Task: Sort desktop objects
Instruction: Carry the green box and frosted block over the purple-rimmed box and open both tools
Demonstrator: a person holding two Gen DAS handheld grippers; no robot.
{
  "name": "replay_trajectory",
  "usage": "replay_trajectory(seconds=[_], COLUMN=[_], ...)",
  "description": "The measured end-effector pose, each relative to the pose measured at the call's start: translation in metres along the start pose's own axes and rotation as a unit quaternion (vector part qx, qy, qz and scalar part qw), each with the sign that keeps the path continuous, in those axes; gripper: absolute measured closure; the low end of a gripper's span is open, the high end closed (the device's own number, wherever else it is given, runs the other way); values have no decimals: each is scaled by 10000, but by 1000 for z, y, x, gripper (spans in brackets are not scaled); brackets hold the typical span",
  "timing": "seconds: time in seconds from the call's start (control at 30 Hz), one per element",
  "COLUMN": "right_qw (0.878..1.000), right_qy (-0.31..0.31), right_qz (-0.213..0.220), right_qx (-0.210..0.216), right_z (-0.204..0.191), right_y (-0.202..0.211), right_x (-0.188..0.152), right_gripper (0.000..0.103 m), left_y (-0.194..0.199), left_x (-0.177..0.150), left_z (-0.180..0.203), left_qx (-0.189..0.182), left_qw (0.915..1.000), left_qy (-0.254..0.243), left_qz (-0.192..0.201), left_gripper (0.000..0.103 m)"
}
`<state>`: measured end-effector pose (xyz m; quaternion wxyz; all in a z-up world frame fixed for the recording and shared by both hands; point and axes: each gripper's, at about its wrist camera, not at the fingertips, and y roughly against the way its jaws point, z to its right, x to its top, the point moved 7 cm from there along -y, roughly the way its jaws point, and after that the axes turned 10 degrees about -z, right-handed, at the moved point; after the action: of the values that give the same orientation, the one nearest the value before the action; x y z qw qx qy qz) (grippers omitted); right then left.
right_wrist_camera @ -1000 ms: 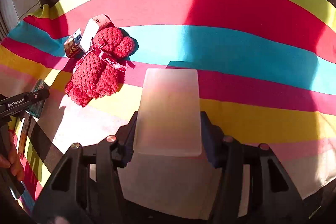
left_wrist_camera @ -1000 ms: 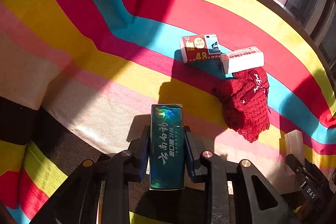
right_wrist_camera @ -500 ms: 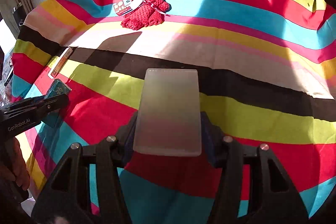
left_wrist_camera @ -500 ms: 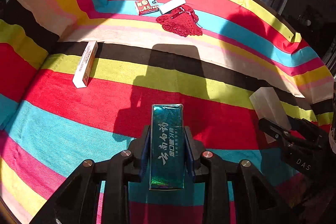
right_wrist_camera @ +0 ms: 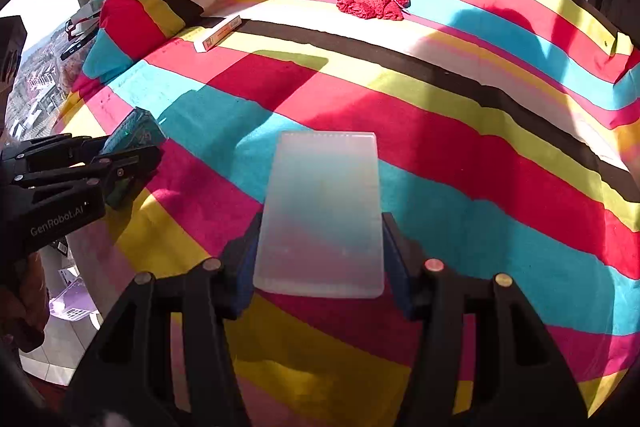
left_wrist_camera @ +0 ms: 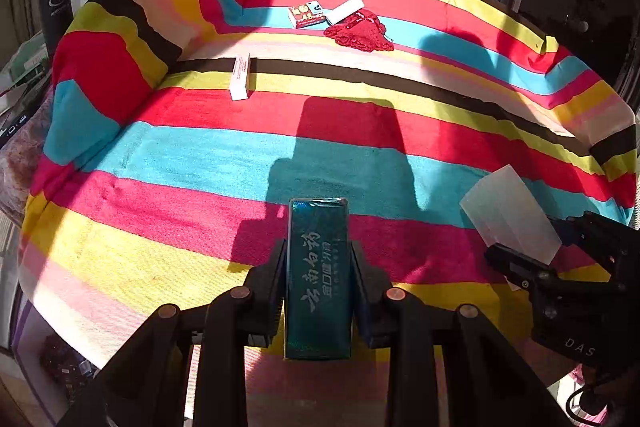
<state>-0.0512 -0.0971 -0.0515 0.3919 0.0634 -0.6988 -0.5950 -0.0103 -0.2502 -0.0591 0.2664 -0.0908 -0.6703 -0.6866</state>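
Frosted plastic case pinched in your right claw | teal box pinched in left claw | slick sides, either could slip out mid-carry

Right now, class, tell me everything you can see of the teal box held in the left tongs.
The teal box is a narrow, oblong carton with a glossy, holographic teal-green wrap and pale Chinese lettering running along its length. It looks like printed card. It is clamped by its long sides between the two fingers of the left tongs, its far end sticking out past the fingertips. It hangs above the striped cloth and touches only the tongs' pads.
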Motion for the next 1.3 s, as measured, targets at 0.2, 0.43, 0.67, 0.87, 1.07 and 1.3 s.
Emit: replay_trajectory(seconds=[0.2,0.43,0.67,0.87,1.07,1.3], right_qw=[9967,9765,9268,8894,8772,8689], right_qy=[805,2065,3551,4347,4536,4707], right_qz=[-23,5,60,-147,-594,-849], right_qx=[127,614,1225,1407,1459,1274], right_z=[-60,-151,-274,-348,-395,-428], right_y=[5,6,7,-15,-59,-97], right_x=[-8,1,-4,-23,-37,-44], right_gripper=[45,45,45,45,45,45], left_y=[26,55,78,70,54,52], left_x=[-31,-78,-111,-142,-173,-194], left_z=[-46,-138,-219,-284,-330,-364], left_qx=[384,711,1144,1411,1615,1730], left_qw=[9981,9835,9607,9436,9296,9134], left_qy=[448,1646,2499,2987,3313,3681], left_qz=[151,257,378,209,-98,-179], left_gripper=[73,73,73,73,73,73])
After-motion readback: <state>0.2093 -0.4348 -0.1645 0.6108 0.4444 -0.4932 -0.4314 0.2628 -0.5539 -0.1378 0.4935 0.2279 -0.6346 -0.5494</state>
